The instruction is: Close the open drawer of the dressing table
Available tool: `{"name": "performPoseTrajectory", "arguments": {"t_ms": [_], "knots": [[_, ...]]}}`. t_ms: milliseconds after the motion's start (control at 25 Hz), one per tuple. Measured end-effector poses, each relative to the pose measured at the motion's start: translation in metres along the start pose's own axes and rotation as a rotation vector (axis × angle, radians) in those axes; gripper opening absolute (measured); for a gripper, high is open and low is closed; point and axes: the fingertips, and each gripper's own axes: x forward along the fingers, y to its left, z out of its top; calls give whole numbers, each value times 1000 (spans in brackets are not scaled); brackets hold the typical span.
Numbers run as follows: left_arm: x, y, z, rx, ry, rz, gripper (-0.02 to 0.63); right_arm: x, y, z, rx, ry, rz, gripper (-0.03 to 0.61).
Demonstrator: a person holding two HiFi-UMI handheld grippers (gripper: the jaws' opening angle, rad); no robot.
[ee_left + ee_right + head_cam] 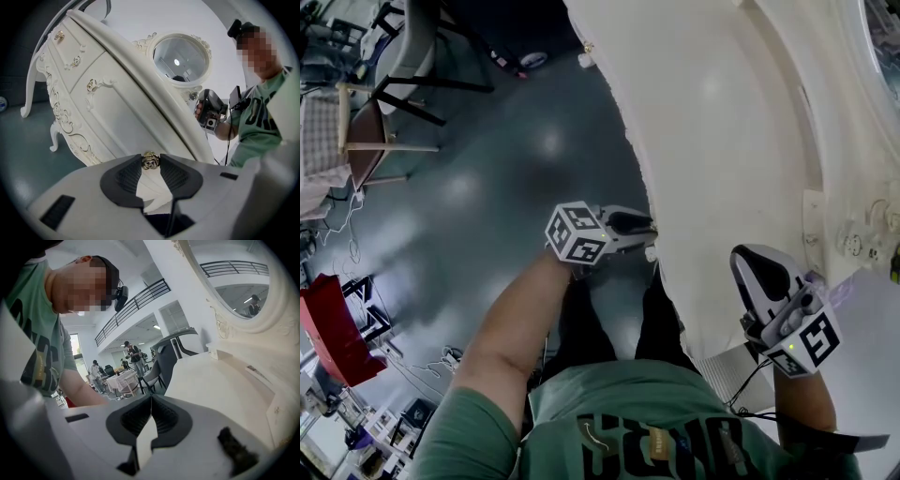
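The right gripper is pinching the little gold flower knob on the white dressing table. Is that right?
Not quite. The left gripper is pinching the little gold flower knob on the white dressing table, as the left gripper view shows. The right gripper is shut on nothing.

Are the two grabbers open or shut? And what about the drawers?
left gripper: shut on the gold knob.
right gripper: shut, nothing in it.
far drawer: shut.
near drawer: can't tell whether it is fully shut.
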Motion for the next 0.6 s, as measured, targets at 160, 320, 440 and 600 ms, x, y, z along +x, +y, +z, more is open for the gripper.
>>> {"name": "performPoseTrajectory", "arguments": {"t_ms": [160,320,440,600], "knots": [[-1,5,-3,-40,2,36,130,9,8,6,-10,-6,-5,12],[-17,6,-8,-119,-6,112,135,14,24,25,-29,-16,-26,12],[-51,3,-11,-130,-26,187,135,12,35,41,-38,-34,-51,12],[-110,-23,5,-71,-60,214,135,5,53,66,-46,-73,-106,12]]}}
